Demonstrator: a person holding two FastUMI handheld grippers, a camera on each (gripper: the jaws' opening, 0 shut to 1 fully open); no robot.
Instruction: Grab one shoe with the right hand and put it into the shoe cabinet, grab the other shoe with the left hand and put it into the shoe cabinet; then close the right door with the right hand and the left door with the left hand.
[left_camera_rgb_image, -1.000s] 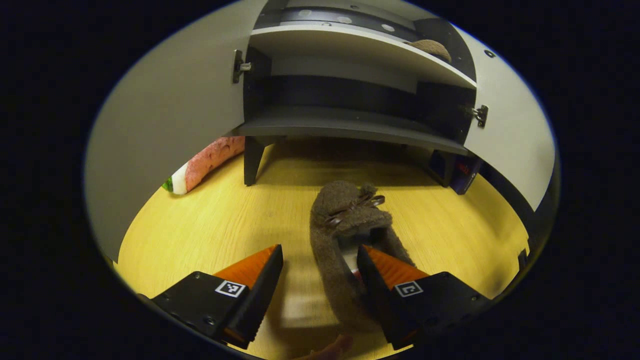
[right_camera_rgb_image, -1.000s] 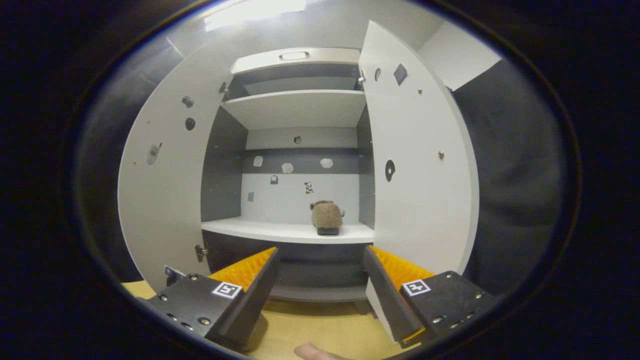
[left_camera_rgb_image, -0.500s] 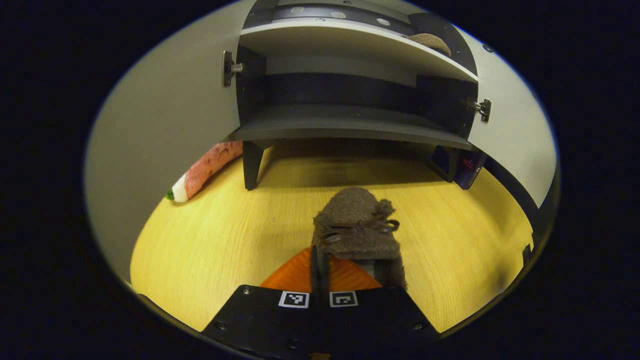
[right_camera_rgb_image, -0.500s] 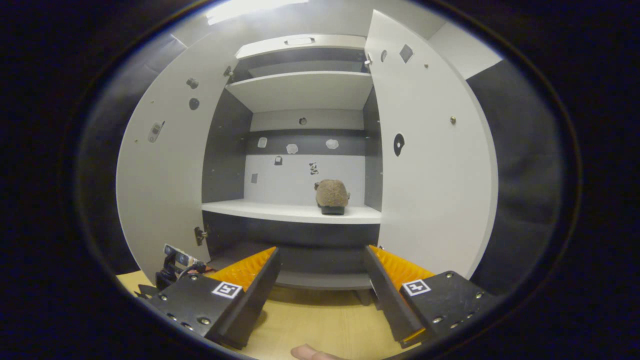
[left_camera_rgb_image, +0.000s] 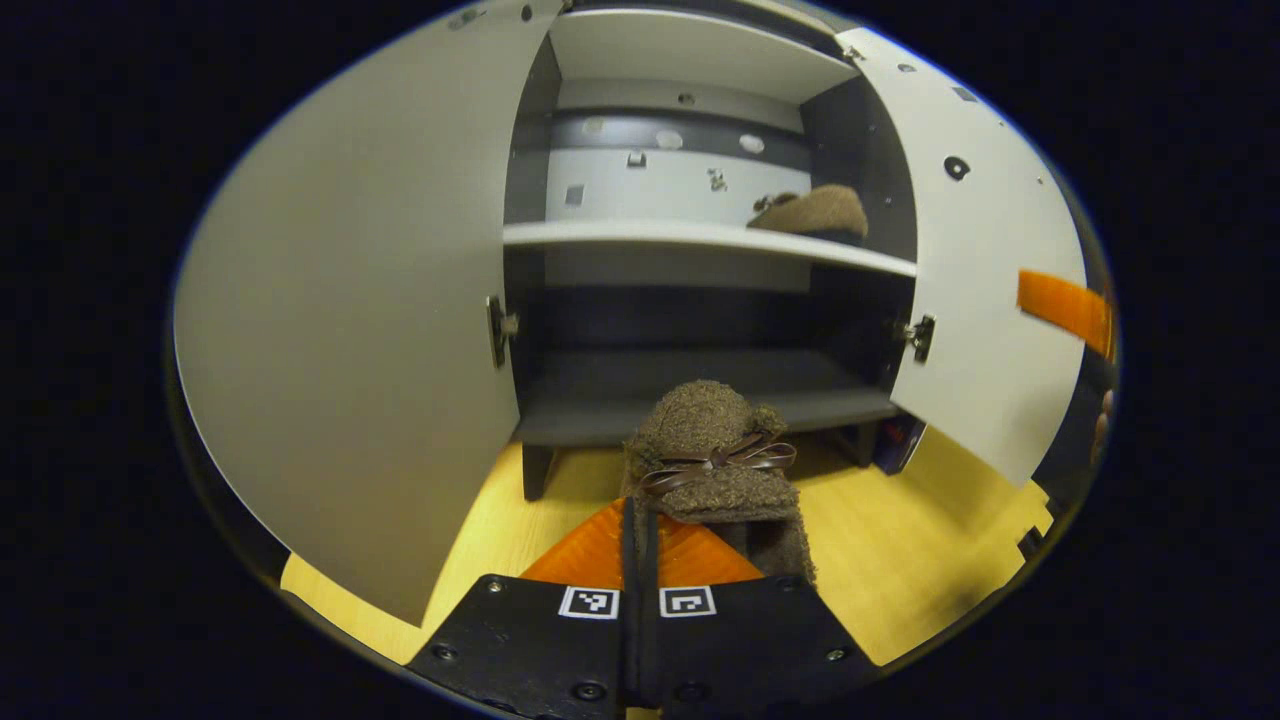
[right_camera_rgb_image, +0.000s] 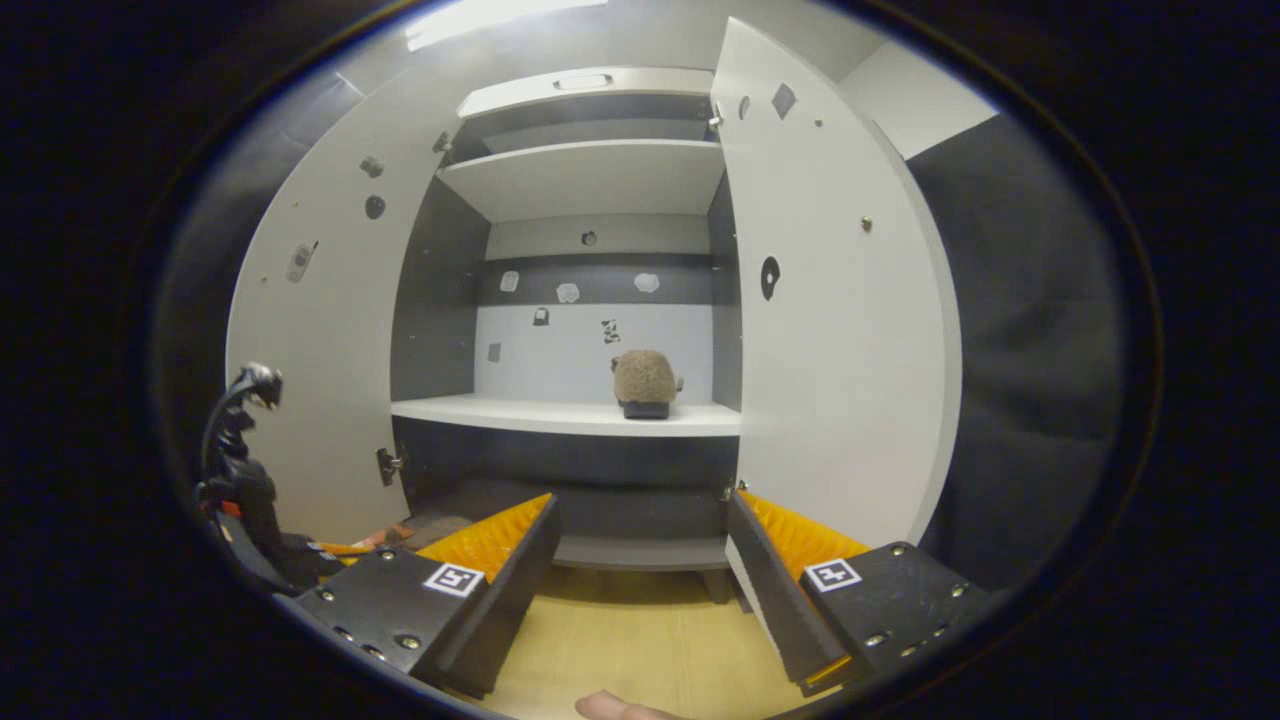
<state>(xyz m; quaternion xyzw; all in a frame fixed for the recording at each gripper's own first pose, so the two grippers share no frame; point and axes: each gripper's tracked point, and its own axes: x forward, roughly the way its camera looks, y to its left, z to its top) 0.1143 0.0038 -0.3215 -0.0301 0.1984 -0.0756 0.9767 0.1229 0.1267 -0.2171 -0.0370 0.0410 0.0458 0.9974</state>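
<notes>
The left tongs (left_camera_rgb_image: 640, 545) are clamped flat on the heel collar of the brown fuzzy fabric slipper with a ribbon bow (left_camera_rgb_image: 712, 455), which projects forward of the fingers toward the open white-and-grey shoe cabinet (left_camera_rgb_image: 700, 235). The matching brown slipper (right_camera_rgb_image: 645, 382) sits on the white middle shelf ahead of the right tongs (right_camera_rgb_image: 640, 560), which hang spread wide and empty. Hazard one: the grip takes only a thin edge of soft fabric, so the toe may sag or the slipper may slip free during the lift. Hazard two: the white left door panel (left_camera_rgb_image: 360, 330) stands close beside the left tongs; a sideways drift could strike it. Hazard three: the shelf edge lies above the held slipper; a low approach would catch the toe against it. The wooden counter (left_camera_rgb_image: 900, 560) lies below.
</notes>
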